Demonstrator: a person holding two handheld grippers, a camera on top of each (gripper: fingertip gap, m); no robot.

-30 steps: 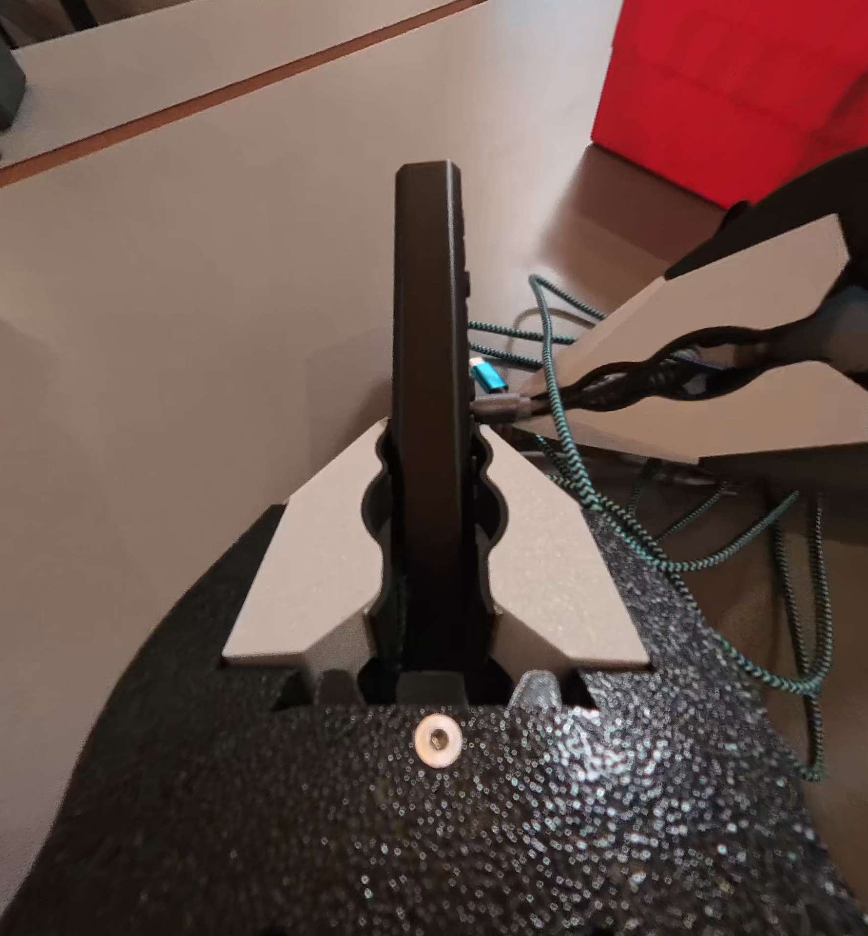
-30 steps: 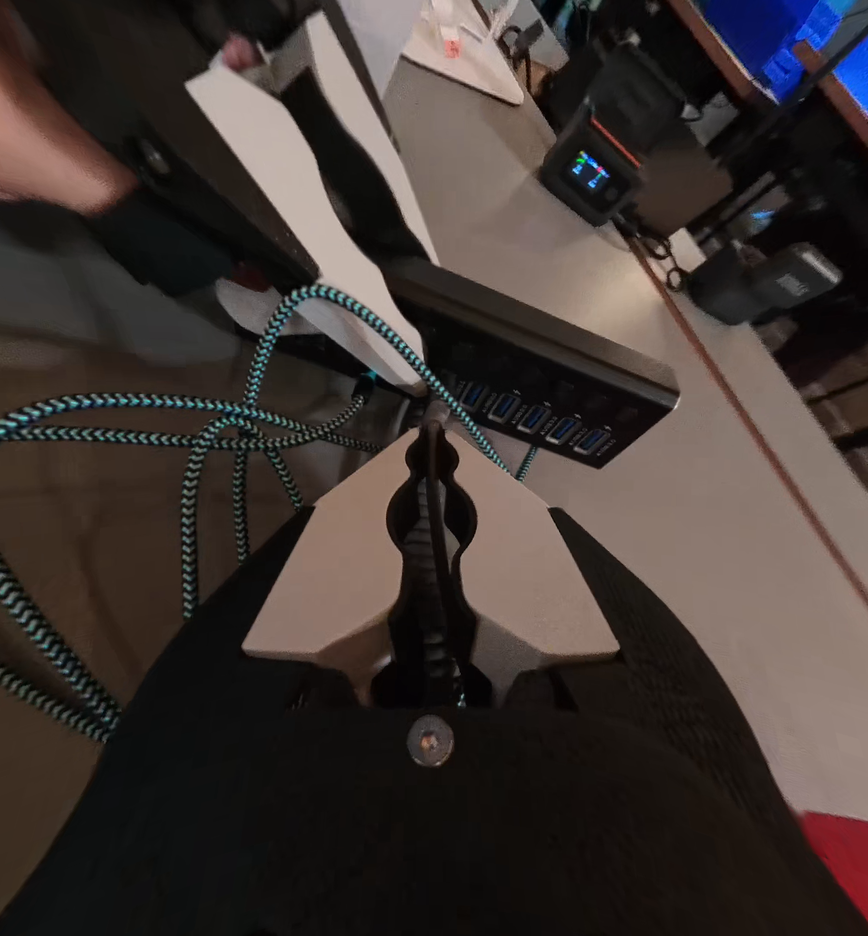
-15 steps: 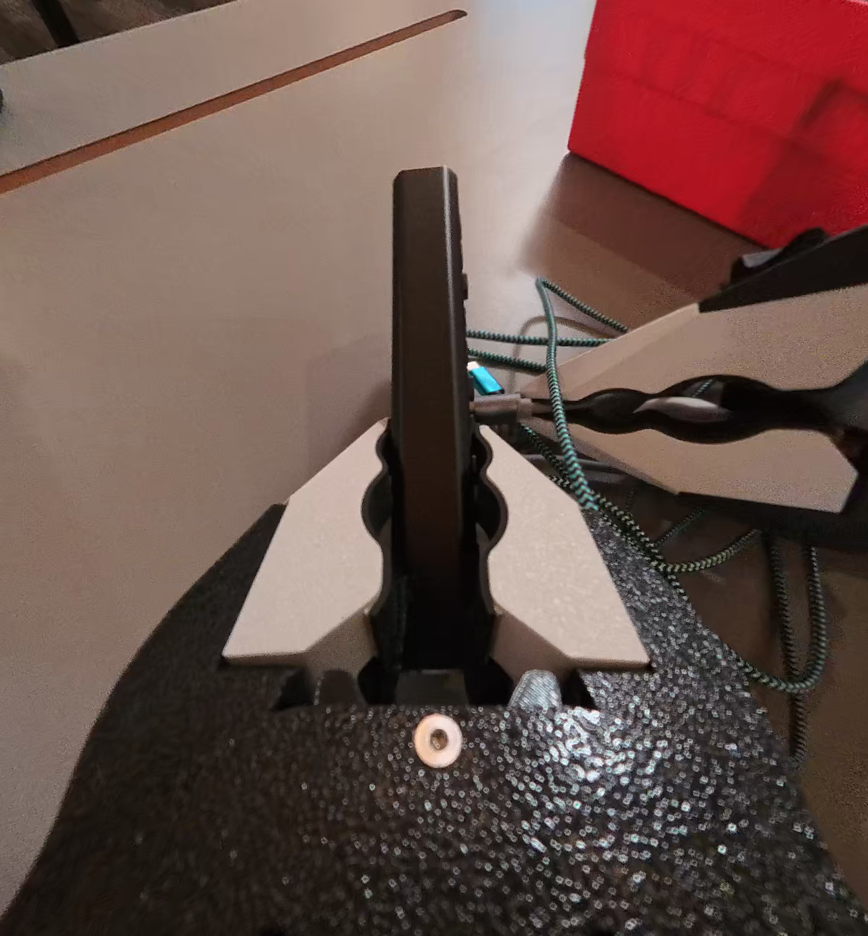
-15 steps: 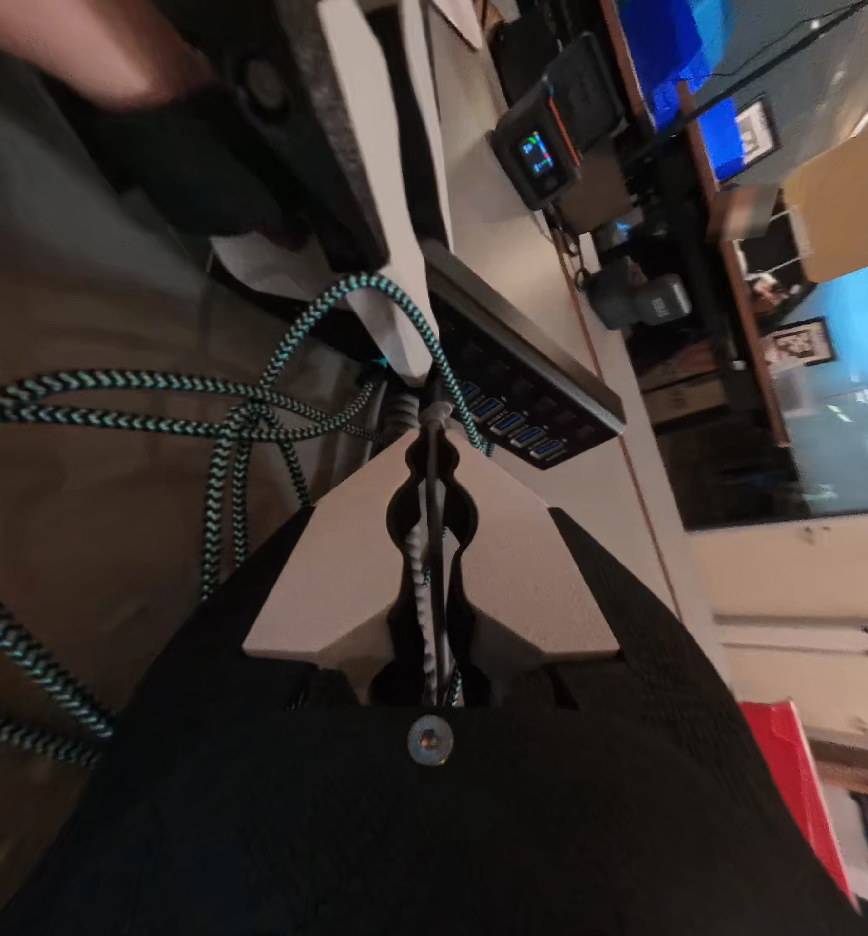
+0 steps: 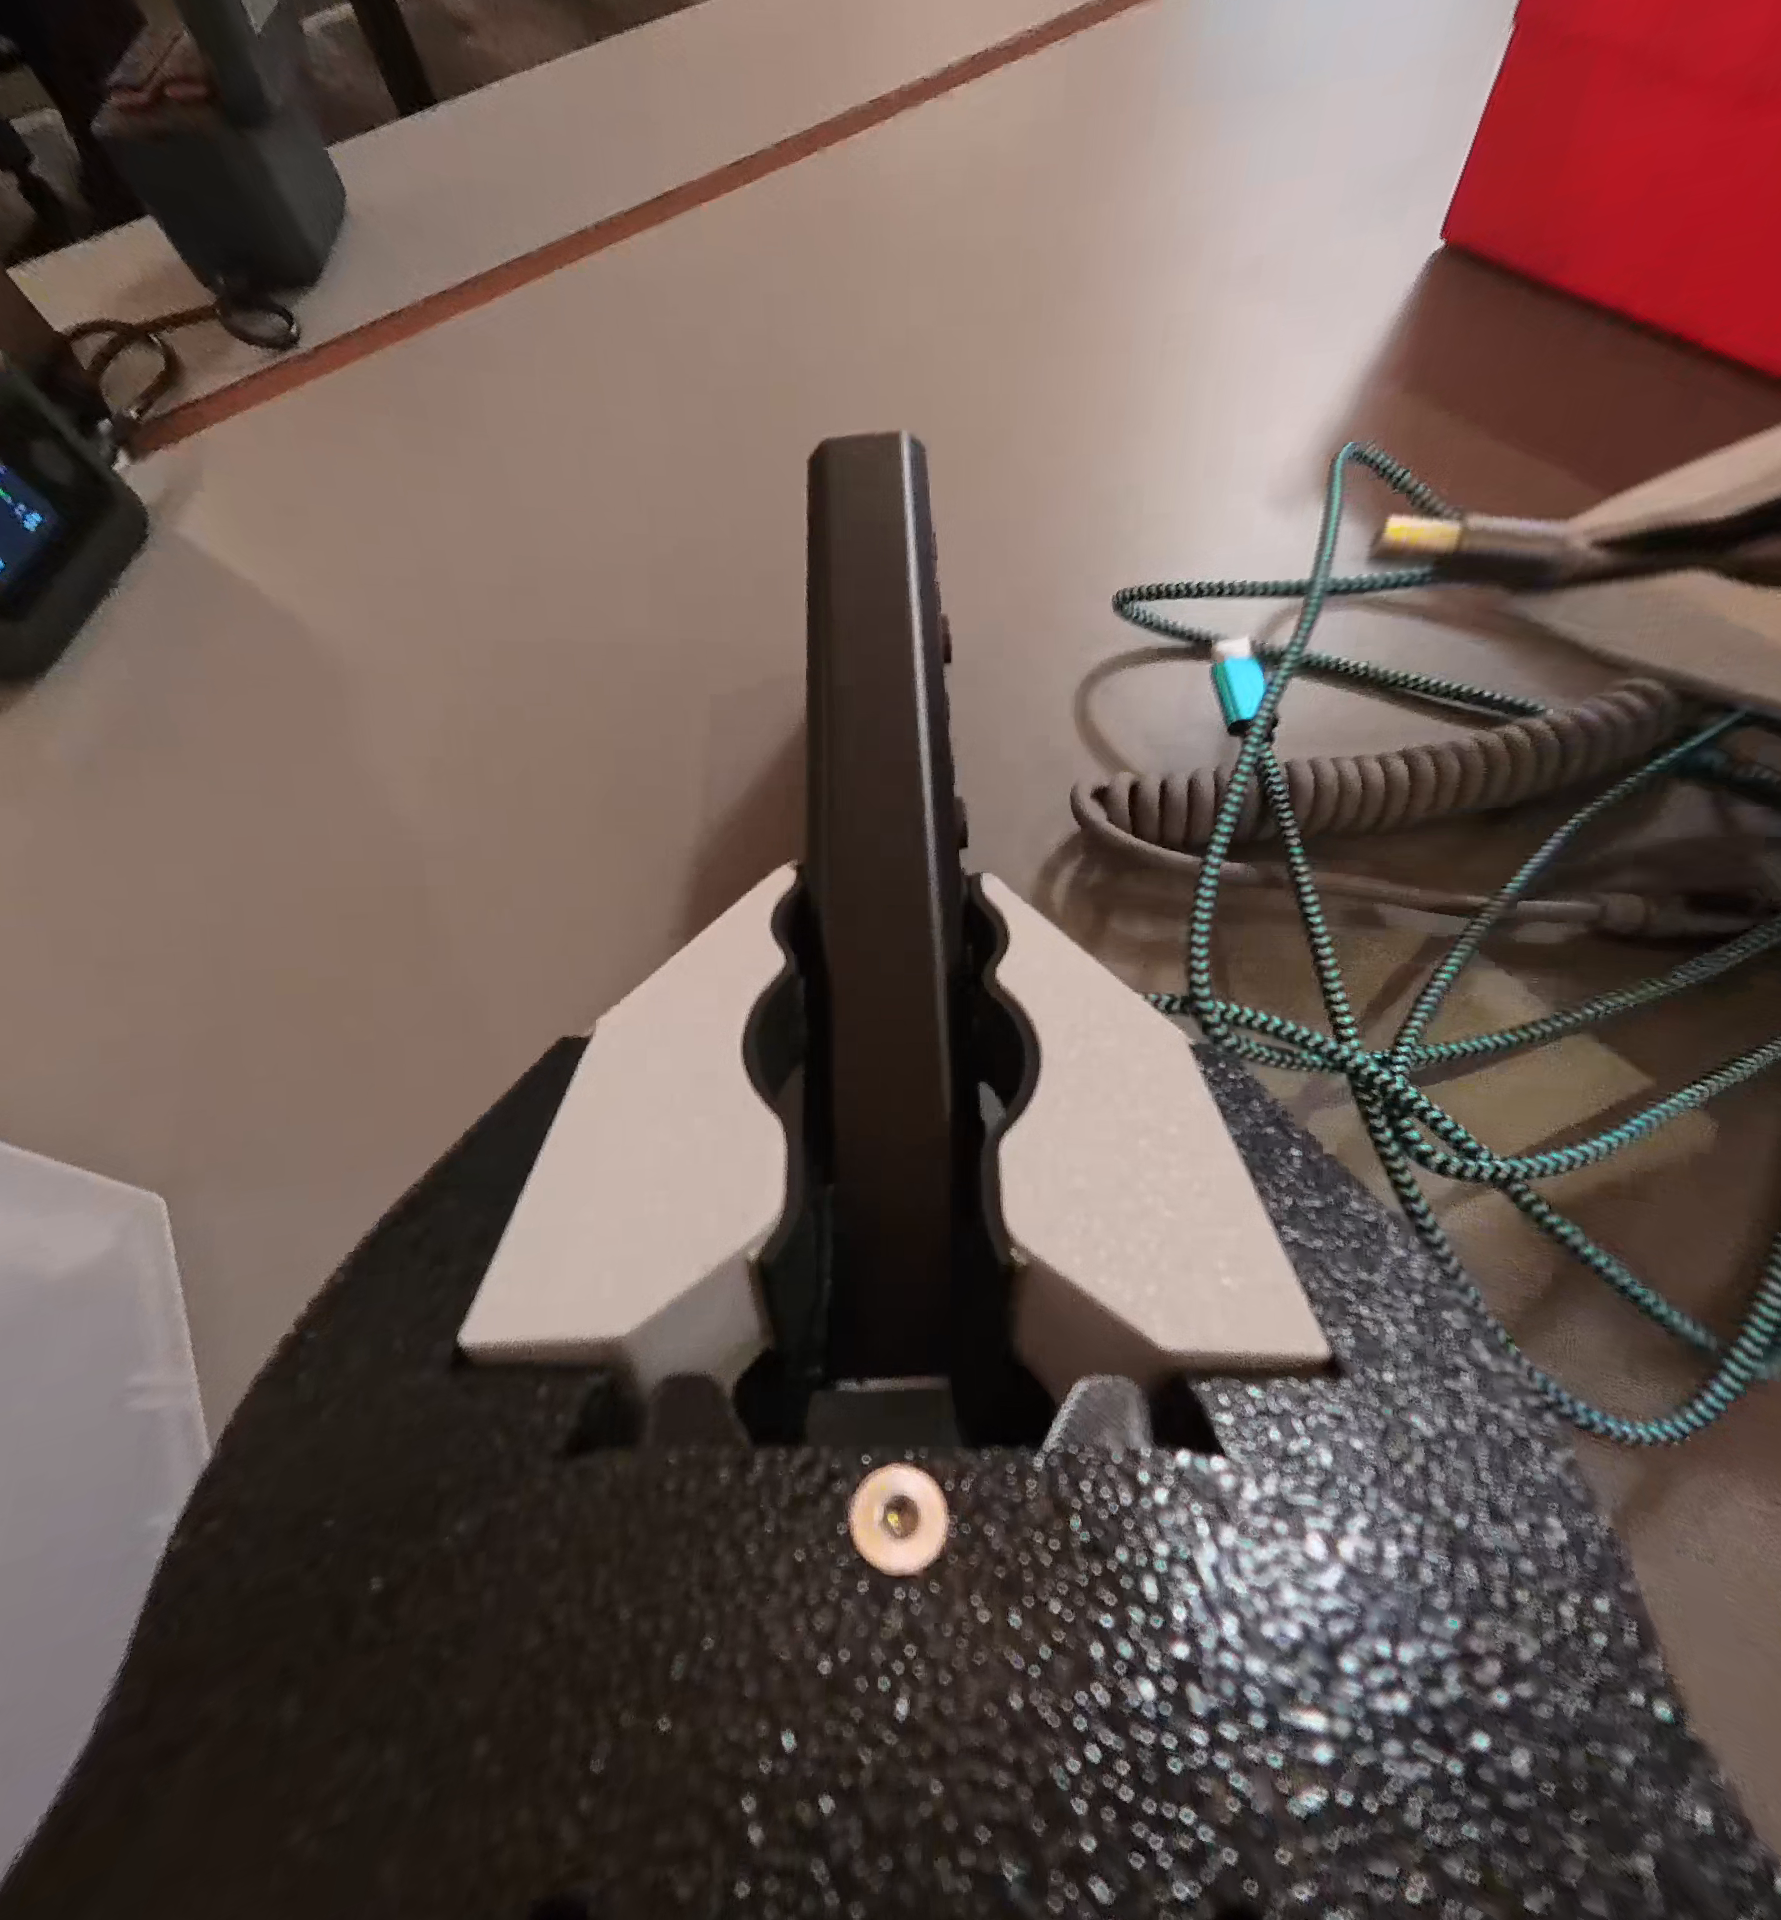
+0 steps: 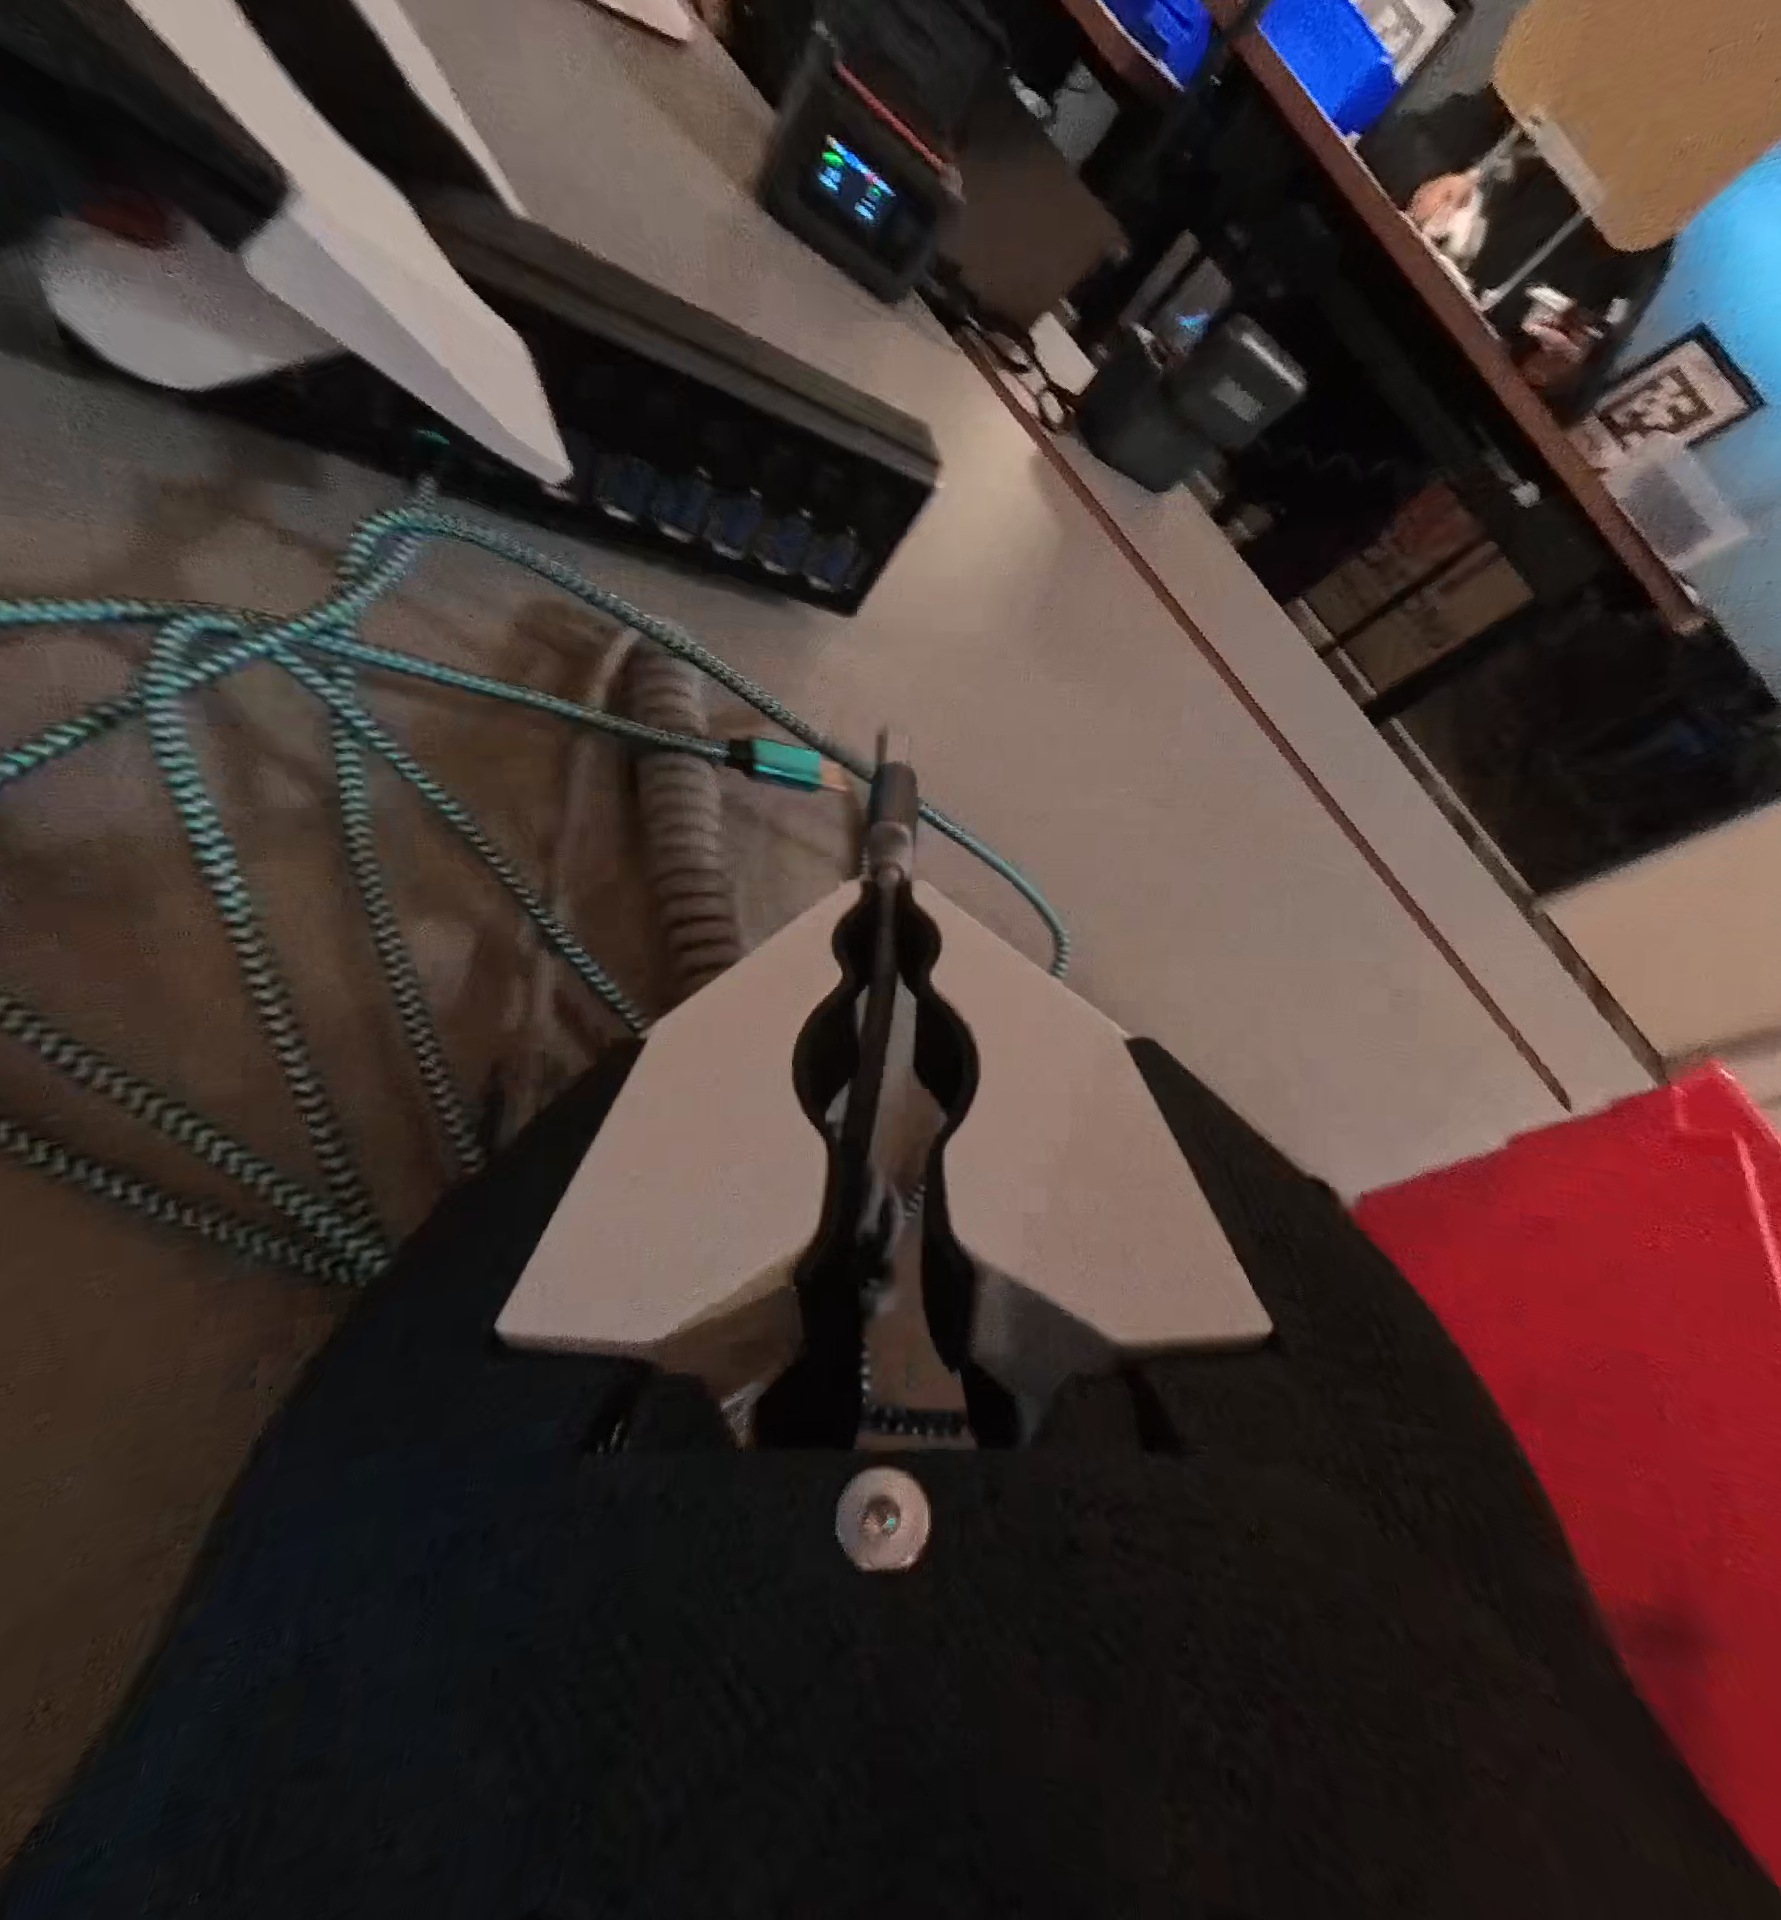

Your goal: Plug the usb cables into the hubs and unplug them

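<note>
My left gripper is shut on the long black USB hub and holds it on edge. The hub's row of blue ports shows in the right wrist view, with the left gripper's fingers over its near end. My right gripper is shut on a grey USB plug of a braided cable. The plug is out of the hub and well clear of it, and in the left wrist view it sticks out of the right gripper at the upper right.
Teal braided cables lie tangled on the brown mat, with a loose teal connector and a grey coiled cable. A red box stands at the right. A small black device with a lit screen sits far left. The left gripper's tips are roughly 12 cm from the right gripper's.
The right gripper has pulled the grey plug out of the hub's port and drawn back to the right with it. The left gripper still holds the hub.
</note>
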